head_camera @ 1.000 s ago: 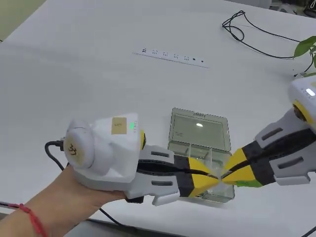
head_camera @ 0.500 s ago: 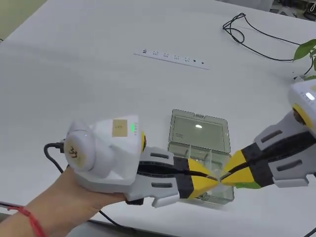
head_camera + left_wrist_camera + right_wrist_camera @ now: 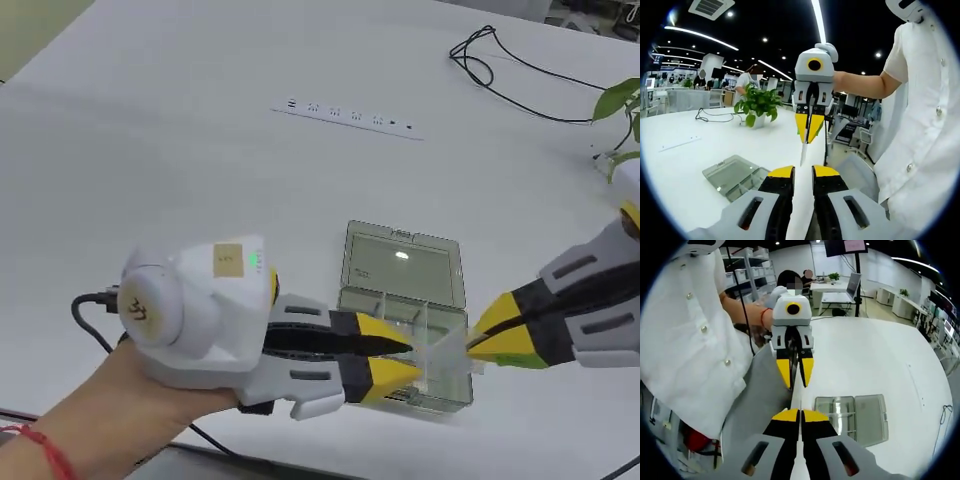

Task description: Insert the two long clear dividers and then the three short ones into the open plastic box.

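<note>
Pinches a clear divider in the right gripper, jaws pressed together on its thin edge, reaching in from 3 o'clock in the head view. Points the left gripper in from 8 o'clock, jaws slightly apart (a plain gap between the yellow tips in its own view), tips just beside the divider's free end. Holds both over the near edge of the open plastic box, at 5 o'clock of centre on the white table, lid lying flat toward 12 o'clock, interior split into compartments. Farther off: at 12 o'clock a power strip, at 1 o'clock a black cable, at 2 o'clock plant leaves.
</note>
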A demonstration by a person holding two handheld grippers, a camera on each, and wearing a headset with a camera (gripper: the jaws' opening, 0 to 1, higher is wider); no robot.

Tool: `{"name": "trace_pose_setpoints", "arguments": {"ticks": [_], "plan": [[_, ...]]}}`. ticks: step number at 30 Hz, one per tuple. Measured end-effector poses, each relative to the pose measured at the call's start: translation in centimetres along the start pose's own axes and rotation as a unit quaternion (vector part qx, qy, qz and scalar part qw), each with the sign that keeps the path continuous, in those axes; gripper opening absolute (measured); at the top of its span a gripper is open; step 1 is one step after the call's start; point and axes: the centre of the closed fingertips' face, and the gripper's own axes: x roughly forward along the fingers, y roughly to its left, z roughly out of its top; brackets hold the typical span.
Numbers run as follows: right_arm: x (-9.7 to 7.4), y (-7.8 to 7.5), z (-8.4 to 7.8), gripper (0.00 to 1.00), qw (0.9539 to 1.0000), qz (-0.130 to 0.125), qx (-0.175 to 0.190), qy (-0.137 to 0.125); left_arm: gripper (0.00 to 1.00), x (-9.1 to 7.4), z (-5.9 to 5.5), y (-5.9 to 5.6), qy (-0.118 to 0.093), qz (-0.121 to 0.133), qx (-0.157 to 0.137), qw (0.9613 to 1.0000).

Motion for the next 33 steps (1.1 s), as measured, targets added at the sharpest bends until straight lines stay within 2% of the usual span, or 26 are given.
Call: {"name": "trace_pose_setpoints", "arguments": {"ticks": [6,8,12,16,21,23,28,33], "plan": [[-0.3,-1.9,-2.1,0.02,0.9989,-0.036,0.013,0.028,0.23,-0.8,-1.0,1.4,0.011,0.030,-0.008,0.9995],[-0.4,-2.5,-2.9,0.02,0.9979,-0.047,0.011,0.044,0.27,-1.1,-1.2,1.7,0.012,0.038,-0.011,0.9991],[-0.4,-3.3,-3.9,0.02,0.9966,-0.058,0.012,0.057,0.34,-1.6,-1.9,2.6,0.018,0.054,-0.021,0.9981],[-0.3,-4.0,-4.8,0.02,0.9951,-0.065,0.007,0.075,0.41,-2.0,-2.8,3.4,0.028,0.070,-0.026,0.9968],[0.2,-5.0,-6.1,0.02,0.9918,-0.072,-0.004,0.105,0.56,-2.5,-3.7,4.5,0.034,0.092,-0.033,0.9947],[0.5,-5.3,-6.4,0.02,0.9912,-0.072,-0.007,0.111,0.62,-2.7,-4.1,5.0,0.037,0.101,-0.037,0.9936],[1.8,-6.1,-7.6,0.02,0.9901,-0.071,-0.003,0.121,0.69,-3.0,-5.1,5.5,0.053,0.112,-0.037,0.9916],[2.9,-6.9,-8.9,0.02,0.9881,-0.071,-0.004,0.136,0.81,-3.2,-5.6,6.1,0.054,0.126,-0.040,0.9898]]}}
